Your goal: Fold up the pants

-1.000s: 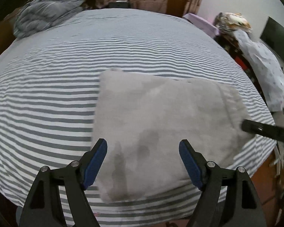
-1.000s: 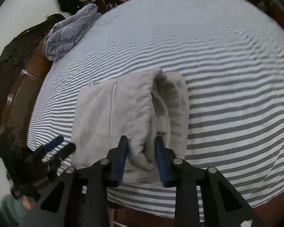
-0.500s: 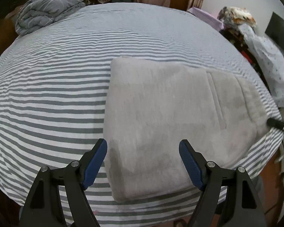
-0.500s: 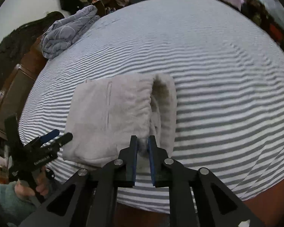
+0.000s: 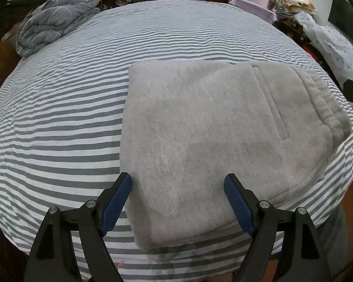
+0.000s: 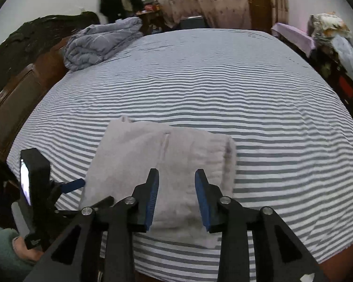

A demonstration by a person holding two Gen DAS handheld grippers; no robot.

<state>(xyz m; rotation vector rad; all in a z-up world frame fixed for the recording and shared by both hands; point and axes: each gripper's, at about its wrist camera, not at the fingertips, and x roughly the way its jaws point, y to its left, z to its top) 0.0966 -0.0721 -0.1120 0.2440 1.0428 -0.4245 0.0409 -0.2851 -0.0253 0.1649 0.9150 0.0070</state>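
The grey fleece pants (image 5: 214,141) lie folded into a flat rectangle near the front edge of the striped bed (image 5: 82,94), waistband to the right. My left gripper (image 5: 177,202) is open and empty, held over the near edge of the pants. In the right wrist view the folded pants (image 6: 157,162) lie just ahead of my right gripper (image 6: 176,195), which is open and empty above their near edge. The left gripper (image 6: 47,188) shows at that view's lower left, beside the pants.
A rumpled grey-blue duvet (image 5: 54,30) sits at the bed's far left corner by the dark wooden headboard (image 6: 18,89). Piled clothes and bags (image 5: 317,35) stand off the right side. The bed's front edge drops off just below the pants.
My right gripper let go of the waistband fold, opened and drew back upward. The pants now lie flat. My left gripper stayed open and lifted back a little.
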